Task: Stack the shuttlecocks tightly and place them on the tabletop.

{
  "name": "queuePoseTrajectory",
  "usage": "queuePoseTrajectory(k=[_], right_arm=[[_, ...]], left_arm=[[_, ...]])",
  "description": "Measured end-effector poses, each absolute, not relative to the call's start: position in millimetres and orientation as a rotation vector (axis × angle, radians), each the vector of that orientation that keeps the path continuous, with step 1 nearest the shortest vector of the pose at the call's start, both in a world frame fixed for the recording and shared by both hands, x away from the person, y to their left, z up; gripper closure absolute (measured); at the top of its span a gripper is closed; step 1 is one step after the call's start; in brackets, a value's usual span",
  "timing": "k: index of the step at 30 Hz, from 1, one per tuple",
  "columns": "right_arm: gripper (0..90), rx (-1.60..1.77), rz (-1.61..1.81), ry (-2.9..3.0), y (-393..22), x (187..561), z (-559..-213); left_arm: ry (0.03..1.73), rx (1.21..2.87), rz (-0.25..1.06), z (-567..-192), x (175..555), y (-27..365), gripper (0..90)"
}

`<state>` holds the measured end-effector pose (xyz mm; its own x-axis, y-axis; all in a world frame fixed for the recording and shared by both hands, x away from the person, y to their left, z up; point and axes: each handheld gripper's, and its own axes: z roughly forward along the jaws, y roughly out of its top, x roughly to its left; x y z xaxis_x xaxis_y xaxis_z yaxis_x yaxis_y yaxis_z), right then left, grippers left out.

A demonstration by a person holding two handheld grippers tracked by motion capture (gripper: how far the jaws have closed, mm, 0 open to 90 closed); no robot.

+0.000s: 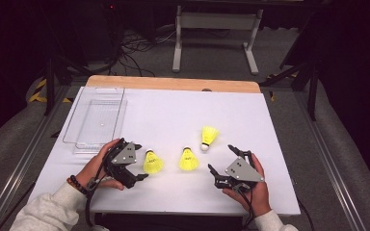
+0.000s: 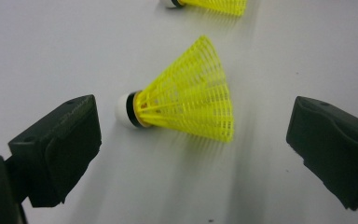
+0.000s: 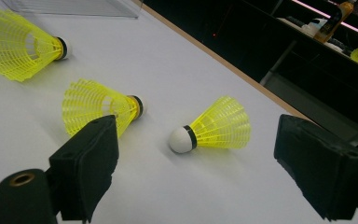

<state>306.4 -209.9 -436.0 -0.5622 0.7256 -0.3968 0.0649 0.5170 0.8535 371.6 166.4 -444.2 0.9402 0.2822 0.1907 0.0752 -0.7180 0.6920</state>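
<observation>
Three yellow shuttlecocks lie on their sides on the white table [image 1: 173,110]. The left shuttlecock [image 1: 152,162] [image 2: 191,98] rests just ahead of my left gripper [image 1: 138,162] [image 2: 198,123], whose jaws stand wide open on either side of it without touching it. The middle shuttlecock [image 1: 188,160] [image 3: 98,109] lies between the two hands. The right shuttlecock [image 1: 208,136] [image 3: 216,126] points its white cork toward my right gripper [image 1: 223,159] [image 3: 200,137], which is open and holds nothing.
A clear plastic tray [image 1: 96,118] [image 3: 74,7] sits at the table's back left, just beyond the left hand. The table's wooden far edge [image 1: 173,83] borders a dark floor with cables and a white stand.
</observation>
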Motion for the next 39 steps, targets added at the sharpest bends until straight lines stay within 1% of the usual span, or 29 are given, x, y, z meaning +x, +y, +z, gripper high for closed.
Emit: queuePoseTrajectory(k=[2, 4, 6, 7, 9, 10, 14, 15, 18, 21, 22, 24, 25, 27, 30, 31, 34, 36, 37, 39], right_arm=[[14.7, 0.647, 1.068, 1.975, -210, 306, -436], [14.7, 0.647, 1.067, 1.975, -210, 306, -436], [14.7, 0.647, 1.068, 1.974, -210, 306, -436], [14.7, 0.645, 1.067, 1.975, -210, 306, -436], [14.8, 0.642, 1.066, 1.976, -209, 306, -436], [14.8, 0.642, 1.066, 1.977, -210, 306, -436], [14.9, 0.644, 1.069, 1.974, -210, 306, -436], [14.9, 0.643, 1.067, 1.974, -209, 306, -436], [15.0, 0.642, 1.063, 1.980, -208, 307, -436], [15.0, 0.638, 1.058, 1.989, -207, 307, -437], [15.0, 0.638, 1.058, 1.990, -207, 307, -438], [15.0, 0.640, 1.059, 1.990, -207, 307, -438], [15.0, 0.641, 1.059, 1.989, -208, 307, -437], [15.1, 0.644, 1.057, 1.987, -208, 308, -437], [15.1, 0.643, 1.053, 1.989, -208, 307, -438], [15.2, 0.642, 1.050, 1.989, -208, 307, -438], [15.3, 0.643, 1.045, 1.990, -208, 307, -438], [15.3, 0.641, 1.043, 1.989, -209, 307, -437], [15.3, 0.643, 1.044, 1.989, -209, 307, -437], [15.3, 0.646, 1.041, 1.989, -209, 308, -437]], left_arm=[[0.264, 2.387, 0.396, -446, 371, 169, 10.6], [0.256, 2.392, 0.397, -447, 370, 169, 11.9], [0.283, 2.401, 0.416, -446, 369, 169, 23.4], [0.275, 2.406, 0.415, -446, 368, 169, 26.9], [0.268, 2.403, 0.431, -445, 367, 168, 41.8], [0.265, 2.390, 0.436, -445, 367, 168, 43.5], [0.288, 2.324, 0.449, -443, 371, 162, 44.6], [0.288, 2.315, 0.471, -443, 372, 157, 45.2], [0.280, 2.309, 0.476, -444, 375, 147, 46.2], [0.278, 2.334, 0.489, -447, 380, 135, 49.4], [0.285, 2.342, 0.487, -448, 381, 134, 52.3], [0.305, 2.347, 0.503, -451, 386, 128, 53.9], [0.322, 2.354, 0.501, -452, 386, 127, 56.7], [0.332, 2.362, 0.531, -453, 390, 122, 57.8], [0.344, 2.353, 0.558, -453, 393, 117, 63.7], [0.364, 2.353, 0.578, -452, 393, 115, 63.7], [0.363, 2.348, 0.678, -448, 391, 111, 75.9], [0.369, 2.349, 0.719, -446, 391, 112, 80.3], [0.380, 2.347, 0.731, -444, 391, 113, 84.0], [0.396, 2.352, 0.763, -440, 391, 116, 87.3]])
